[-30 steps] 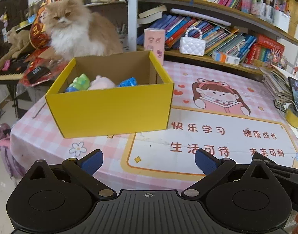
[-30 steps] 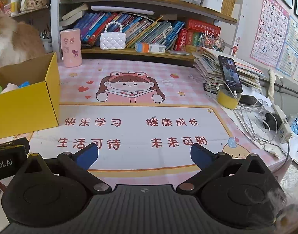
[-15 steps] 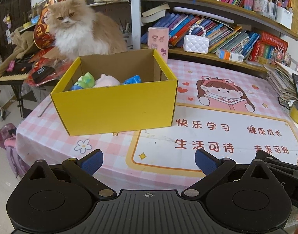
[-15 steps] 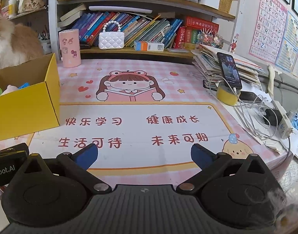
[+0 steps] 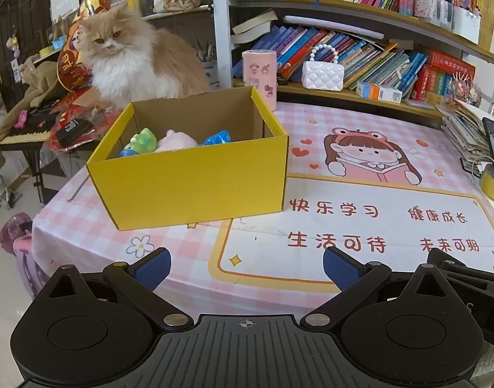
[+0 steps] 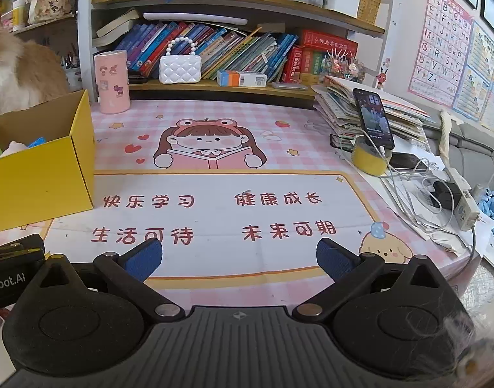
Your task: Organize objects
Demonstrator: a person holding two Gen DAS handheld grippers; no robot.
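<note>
A yellow cardboard box (image 5: 195, 181) stands on the left of the pink table mat (image 5: 360, 226); it also shows at the left edge of the right wrist view (image 6: 39, 174). In it lie a green plush toy (image 5: 143, 140), a pink plush toy (image 5: 177, 139) and a blue toy (image 5: 219, 137). My left gripper (image 5: 247, 266) is open and empty, held above the table's near edge, short of the box. My right gripper (image 6: 238, 258) is open and empty over the mat's near edge, to the right of the box.
A long-haired orange cat (image 5: 130, 61) sits behind the box. A pink cylinder (image 6: 112, 80) and a white handbag (image 6: 180, 68) stand at the back by the bookshelf. A phone on a yellow tape roll (image 6: 371, 158), stacked papers and cables crowd the right side.
Both grippers have drawn back a little from the table, so the box looks slightly farther off. Both stay open and empty.
</note>
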